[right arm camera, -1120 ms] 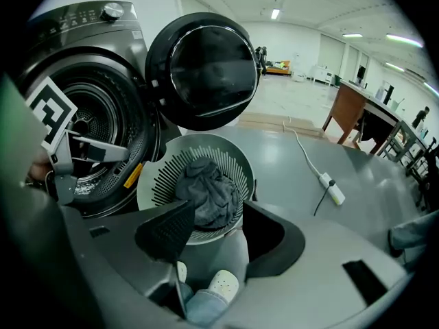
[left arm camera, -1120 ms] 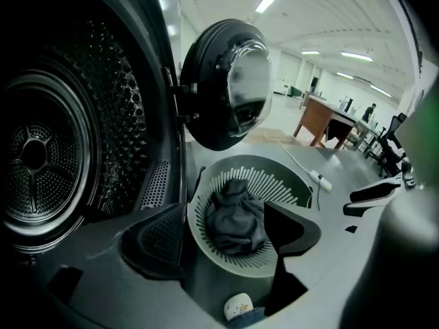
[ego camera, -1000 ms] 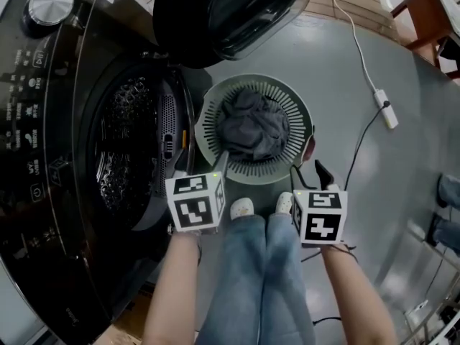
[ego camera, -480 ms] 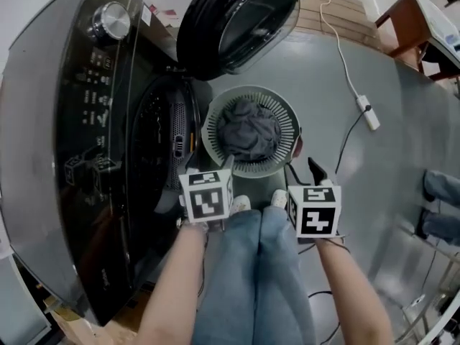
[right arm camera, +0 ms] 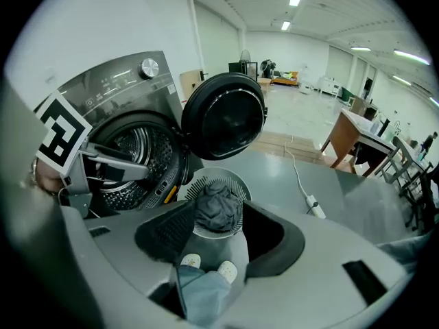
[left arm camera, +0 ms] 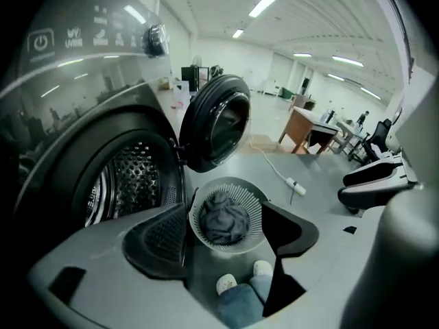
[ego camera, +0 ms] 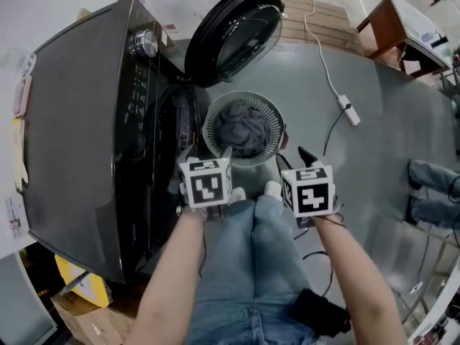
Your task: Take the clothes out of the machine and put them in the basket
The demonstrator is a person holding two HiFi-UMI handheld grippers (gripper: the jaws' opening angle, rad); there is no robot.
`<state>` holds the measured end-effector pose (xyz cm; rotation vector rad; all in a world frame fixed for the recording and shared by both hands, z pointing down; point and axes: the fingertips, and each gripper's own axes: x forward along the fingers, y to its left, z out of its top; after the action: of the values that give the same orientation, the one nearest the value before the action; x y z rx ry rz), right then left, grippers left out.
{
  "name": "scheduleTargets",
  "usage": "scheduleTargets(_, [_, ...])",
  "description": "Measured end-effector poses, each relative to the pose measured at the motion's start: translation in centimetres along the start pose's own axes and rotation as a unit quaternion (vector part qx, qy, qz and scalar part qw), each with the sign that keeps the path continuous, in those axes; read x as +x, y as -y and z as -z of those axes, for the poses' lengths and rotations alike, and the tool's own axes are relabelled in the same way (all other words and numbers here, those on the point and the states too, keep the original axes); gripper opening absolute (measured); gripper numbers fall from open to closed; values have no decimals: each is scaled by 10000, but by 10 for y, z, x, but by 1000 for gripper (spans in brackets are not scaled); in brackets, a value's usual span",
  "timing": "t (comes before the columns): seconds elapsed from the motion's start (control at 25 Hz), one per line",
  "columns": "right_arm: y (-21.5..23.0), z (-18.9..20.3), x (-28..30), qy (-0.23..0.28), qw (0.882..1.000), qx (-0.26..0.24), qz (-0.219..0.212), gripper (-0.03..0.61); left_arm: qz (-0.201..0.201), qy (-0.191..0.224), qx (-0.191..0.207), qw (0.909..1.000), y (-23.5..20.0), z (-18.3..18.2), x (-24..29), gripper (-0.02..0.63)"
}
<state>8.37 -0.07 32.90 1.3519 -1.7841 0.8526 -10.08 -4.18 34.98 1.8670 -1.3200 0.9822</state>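
A dark grey front-loading washing machine [ego camera: 86, 121] stands at the left, its round door [ego camera: 233, 38] swung open. The perforated drum [left arm camera: 130, 184] shows no clothes in the part I see. A round pale slatted basket [ego camera: 274, 121] sits on the floor before the door, holding a grey bundle of clothes [ego camera: 241, 128]. My left gripper [ego camera: 208, 157] and right gripper [ego camera: 293, 160] hang high above the near side of the basket. Both are open with nothing between the jaws. Through the jaws of each gripper view I see the clothes [left arm camera: 223, 218] [right arm camera: 218, 208] lying in the basket.
The person's jeans legs [ego camera: 248, 257] and white shoes are just below the basket. A white power strip [ego camera: 348, 111] with its cable lies on the grey floor at the right. A wooden desk [ego camera: 392, 27] stands at the far right, a cardboard box [ego camera: 79, 300] at the bottom left.
Both grippers have risen away from the basket, and the head view has risen too, so the machine's top now shows. The grey clothes stay in the basket.
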Motion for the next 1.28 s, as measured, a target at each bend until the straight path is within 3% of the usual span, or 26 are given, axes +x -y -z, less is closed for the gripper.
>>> scheduleTargets(0.16, [-8, -10, -32, -97, 9999, -85, -54, 218, 99, 127, 290, 9994, 14, -18, -31, 344])
scheduleTargets(0.56, [-28, -34, -100, -322, 9994, -51, -89, 219, 291, 443, 499, 9973, 18, -52, -98, 344])
scheduleTargets(0.84, [-40, -63, -147, 339, 9964, 763, -109, 218, 483, 706, 538, 9949, 18, -70, -135, 326])
scheduleTargets(1.28, [-48, -84, -182, 981, 9942, 449, 18, 219, 381, 1419, 705, 9866, 18, -87, -183, 325])
